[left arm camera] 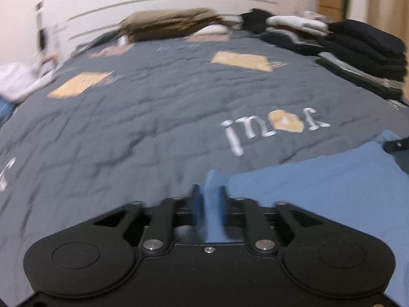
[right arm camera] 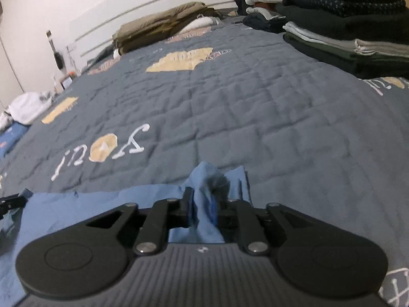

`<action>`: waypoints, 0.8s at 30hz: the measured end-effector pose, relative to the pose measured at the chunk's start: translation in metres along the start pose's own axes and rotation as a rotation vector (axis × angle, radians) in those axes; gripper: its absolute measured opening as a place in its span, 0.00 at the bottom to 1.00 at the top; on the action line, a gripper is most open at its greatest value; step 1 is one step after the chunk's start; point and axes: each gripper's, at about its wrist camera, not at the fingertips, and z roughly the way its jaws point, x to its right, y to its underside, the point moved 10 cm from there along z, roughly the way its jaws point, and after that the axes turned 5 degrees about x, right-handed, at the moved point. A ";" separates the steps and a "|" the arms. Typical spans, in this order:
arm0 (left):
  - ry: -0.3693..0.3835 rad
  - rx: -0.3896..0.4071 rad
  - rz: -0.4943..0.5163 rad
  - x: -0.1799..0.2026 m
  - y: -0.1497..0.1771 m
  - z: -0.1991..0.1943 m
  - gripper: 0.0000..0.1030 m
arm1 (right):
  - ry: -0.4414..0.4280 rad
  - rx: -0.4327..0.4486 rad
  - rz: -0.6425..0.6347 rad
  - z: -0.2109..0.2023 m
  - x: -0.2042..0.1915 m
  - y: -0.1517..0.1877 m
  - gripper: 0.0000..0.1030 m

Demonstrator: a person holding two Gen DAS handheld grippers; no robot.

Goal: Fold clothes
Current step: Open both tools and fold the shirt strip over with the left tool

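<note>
A blue garment (left arm camera: 319, 186) lies on a grey quilted bedspread (left arm camera: 153, 133), stretched between both grippers. My left gripper (left arm camera: 210, 192) is shut on the garment's left corner, with cloth pinched between the fingers. In the right wrist view the same blue garment (right arm camera: 76, 209) spreads to the left, and my right gripper (right arm camera: 213, 194) is shut on its bunched right corner. The other gripper's black tip (left arm camera: 396, 145) shows at the right edge of the left wrist view, and again as a black tip (right arm camera: 10, 202) at the left edge of the right wrist view.
A stack of folded dark clothes (right arm camera: 352, 25) stands on the bed's far right. A folded olive-brown item (right arm camera: 158, 28) lies at the head of the bedspread (right arm camera: 255, 107). White cloth (right arm camera: 28, 107) is heaped off the left edge. A pale wall is behind.
</note>
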 end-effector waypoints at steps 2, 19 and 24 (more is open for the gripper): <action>-0.012 0.027 -0.013 -0.009 0.001 -0.019 0.33 | 0.015 -0.020 -0.013 -0.005 0.001 0.000 0.35; 0.168 0.031 -0.436 0.003 0.067 -0.183 0.48 | -0.116 -0.024 0.265 -0.147 -0.028 0.036 0.49; 0.204 0.018 -0.537 0.016 0.096 -0.204 0.48 | -0.152 -0.040 0.358 -0.173 -0.038 0.074 0.51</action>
